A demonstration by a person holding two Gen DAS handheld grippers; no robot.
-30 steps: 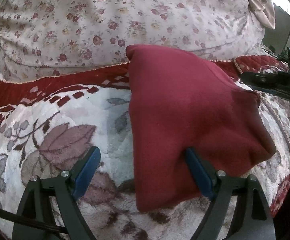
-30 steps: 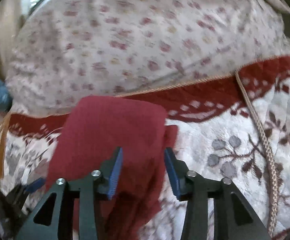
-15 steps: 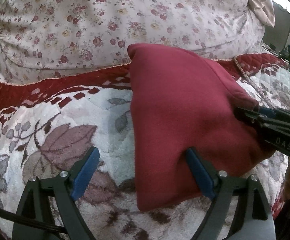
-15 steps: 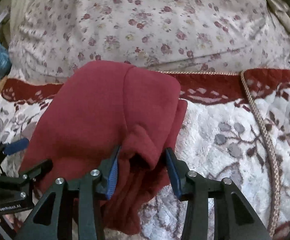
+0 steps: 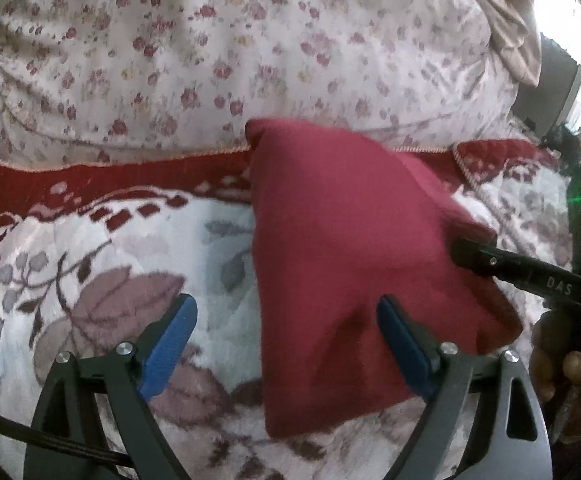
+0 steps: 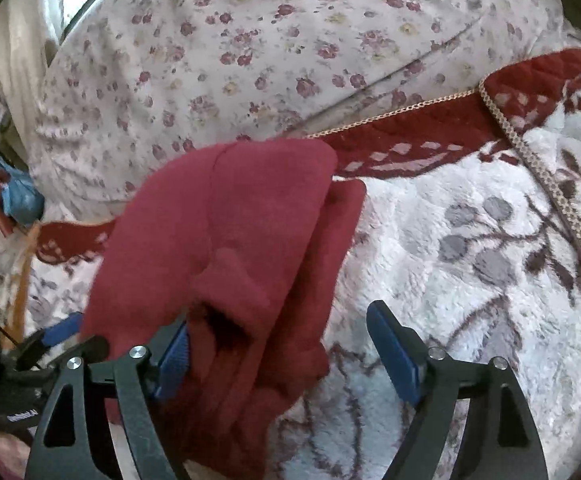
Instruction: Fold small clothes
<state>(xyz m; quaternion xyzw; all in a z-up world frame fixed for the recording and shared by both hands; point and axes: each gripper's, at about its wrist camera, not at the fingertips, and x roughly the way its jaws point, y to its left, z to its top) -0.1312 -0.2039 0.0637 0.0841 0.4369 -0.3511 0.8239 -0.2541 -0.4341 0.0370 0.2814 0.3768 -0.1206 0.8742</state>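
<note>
So you are working over a bed, and its largest surface is the white plush blanket (image 5: 70,240) with grey-brown leaves and a dark red border. Behind it rises a pale quilt (image 5: 210,48) scattered with small red flowers. A braided cord (image 6: 550,184) runs along the blanket's edge on the right of the right wrist view.

On the blanket lies the red garment (image 5: 342,240), folded into a thick bundle whose far corner reaches over the red border to the quilt.

Your left claw (image 5: 286,344) stands wide; the garment's left edge lies between its fingers, and the right finger rests against the cloth without pinching it. Your right claw (image 6: 286,352) is opening, with a rolled fold of the garment lying between its fingers beside the left blue pad (image 6: 174,356), the right one clear over the blanket.
</note>
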